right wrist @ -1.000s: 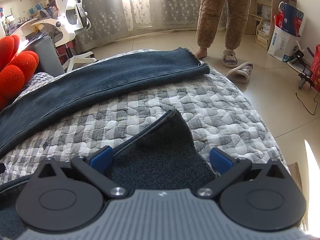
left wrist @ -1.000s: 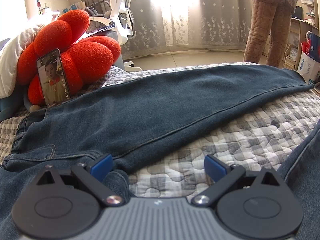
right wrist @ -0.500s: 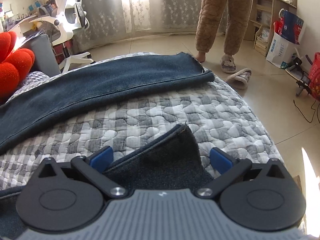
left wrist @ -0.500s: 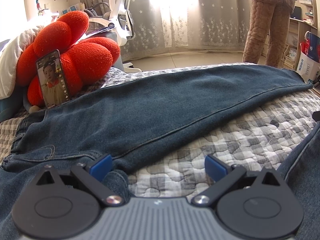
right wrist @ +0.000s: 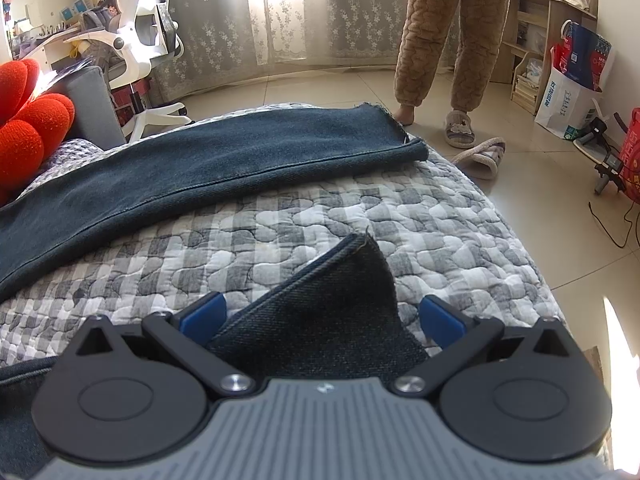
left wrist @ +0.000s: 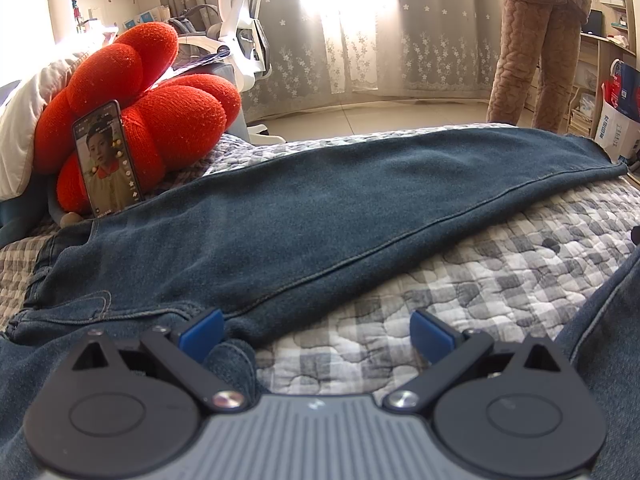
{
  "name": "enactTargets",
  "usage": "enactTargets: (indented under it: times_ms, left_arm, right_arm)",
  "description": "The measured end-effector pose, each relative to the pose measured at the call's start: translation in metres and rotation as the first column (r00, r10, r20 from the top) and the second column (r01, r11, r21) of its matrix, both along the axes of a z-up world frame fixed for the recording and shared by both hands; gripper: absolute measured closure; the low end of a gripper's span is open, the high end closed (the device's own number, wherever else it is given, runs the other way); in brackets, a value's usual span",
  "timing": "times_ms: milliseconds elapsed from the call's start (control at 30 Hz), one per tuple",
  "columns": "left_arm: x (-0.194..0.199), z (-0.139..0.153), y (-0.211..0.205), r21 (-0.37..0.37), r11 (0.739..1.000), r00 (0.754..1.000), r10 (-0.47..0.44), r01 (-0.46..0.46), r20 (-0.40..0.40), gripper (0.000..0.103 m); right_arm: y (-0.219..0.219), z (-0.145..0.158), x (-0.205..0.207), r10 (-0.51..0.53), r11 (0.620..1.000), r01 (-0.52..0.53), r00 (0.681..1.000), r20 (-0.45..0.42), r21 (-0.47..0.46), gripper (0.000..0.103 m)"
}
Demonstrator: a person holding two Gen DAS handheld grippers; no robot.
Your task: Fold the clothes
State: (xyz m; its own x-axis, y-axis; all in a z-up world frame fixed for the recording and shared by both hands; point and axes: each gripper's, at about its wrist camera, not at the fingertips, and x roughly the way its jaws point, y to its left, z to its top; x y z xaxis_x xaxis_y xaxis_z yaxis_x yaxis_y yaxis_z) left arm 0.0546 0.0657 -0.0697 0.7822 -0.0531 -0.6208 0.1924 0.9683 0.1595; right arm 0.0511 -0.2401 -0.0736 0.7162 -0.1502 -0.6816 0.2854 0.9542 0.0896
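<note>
While the jeans (left wrist: 320,216) lie spread across the quilt (left wrist: 500,280), legs apart (no fold visible), we hold both the left gripper (left wrist: 316,330) and right gripper (right wrist: 322,314) open, the right straddling the near hem (right wrist: 352,280).

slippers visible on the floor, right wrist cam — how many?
2. One slipper is on the standing person's foot; the other slipper lies loose on the tiles beside the bed's far corner. The person's other foot looks bare.

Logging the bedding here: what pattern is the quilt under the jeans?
Grey and white checks, on a stitched quilt; clearest in the right wrist view.
</note>
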Motion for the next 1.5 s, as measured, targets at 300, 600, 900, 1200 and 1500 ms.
enactTargets:
  times_ms: [300,600,900,1200,1500]
  left_arm:
    - [-0.001,0.000,-0.001,-0.002,1.000,1.000,-0.001,0.001,0.002,0.003]
    - [-0.001,0.004,0.000,-0.004,1.000,1.000,-0.012,0.012,-0.017,0.003]
    - [-0.008,0.025,0.020,-0.107,0.991,0.992,-0.095,0.085,-0.088,0.003]
    - [-0.016,0.042,0.023,-0.347,0.911,0.943,-0.293,0.225,-0.158,0.011]
    - [-0.022,0.012,-0.033,-0.319,0.884,0.882,-0.419,0.343,-0.215,0.051]
  right_arm:
    - [-0.001,-0.001,-0.001,0.001,1.000,-0.001,1.000,0.003,0.001,0.000]
    - [-0.002,0.002,-0.003,0.005,1.000,-0.005,1.000,-0.021,0.003,0.000]
    - [-0.025,0.019,-0.009,0.178,0.984,-0.175,0.981,-0.072,0.040,0.000]
    - [-0.053,0.028,-0.032,0.254,0.966,-0.256,0.965,-0.065,-0.025,0.002]
    - [-0.061,0.015,-0.016,0.288,0.951,-0.291,0.957,0.039,0.104,0.032]
